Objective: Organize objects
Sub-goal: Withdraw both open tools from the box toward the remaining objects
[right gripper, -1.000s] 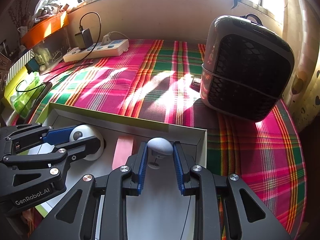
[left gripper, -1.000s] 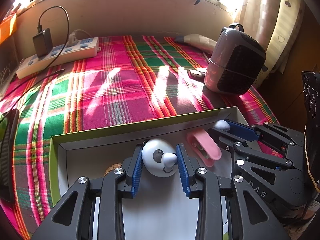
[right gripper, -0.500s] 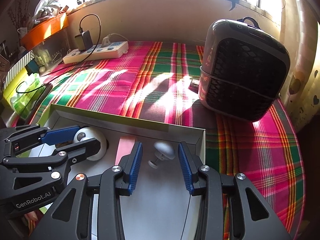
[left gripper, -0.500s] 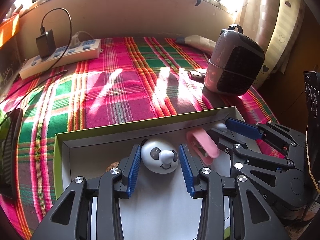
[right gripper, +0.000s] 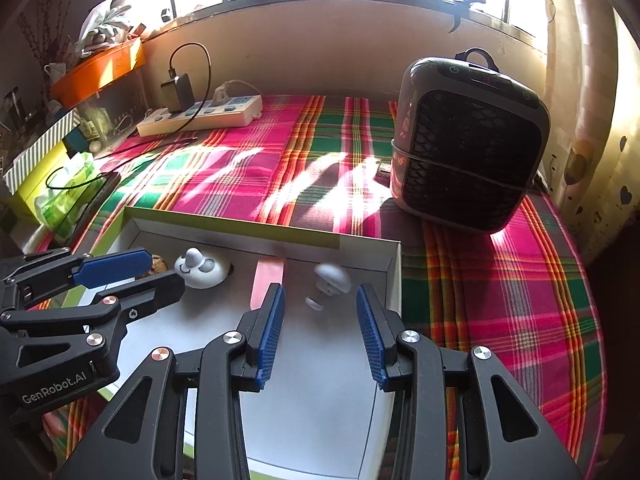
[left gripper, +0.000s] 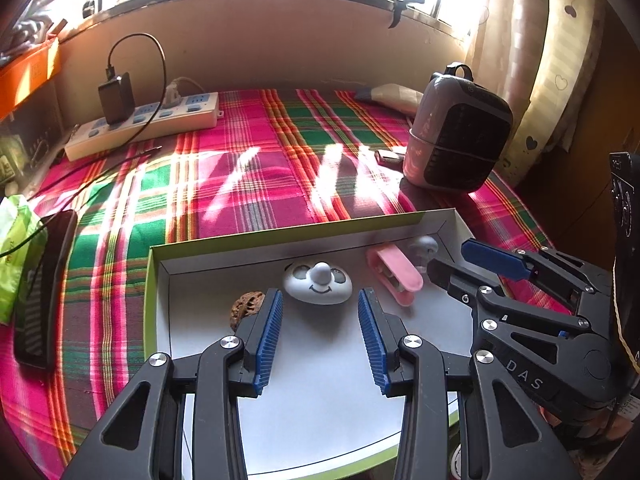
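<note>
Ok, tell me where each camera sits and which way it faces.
Left wrist: rides the left gripper, facing the window over the box; open jaws frame the panda toy; right gripper enters at right.
Right wrist: rides the right gripper, same heading; open jaws frame the white knob; left gripper enters at left.
Shared: box, panda toy, pink clip, heater, power strip.

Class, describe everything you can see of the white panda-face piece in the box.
The panda-face piece is a small rounded dome, apparently glossy white plastic, with grey eye patches, a protruding pale nose knob and a thin drawn smile. It rests face up on the floor of the box, near the back wall, between a walnut and a pink clip. The open left gripper is not touching it.
</note>
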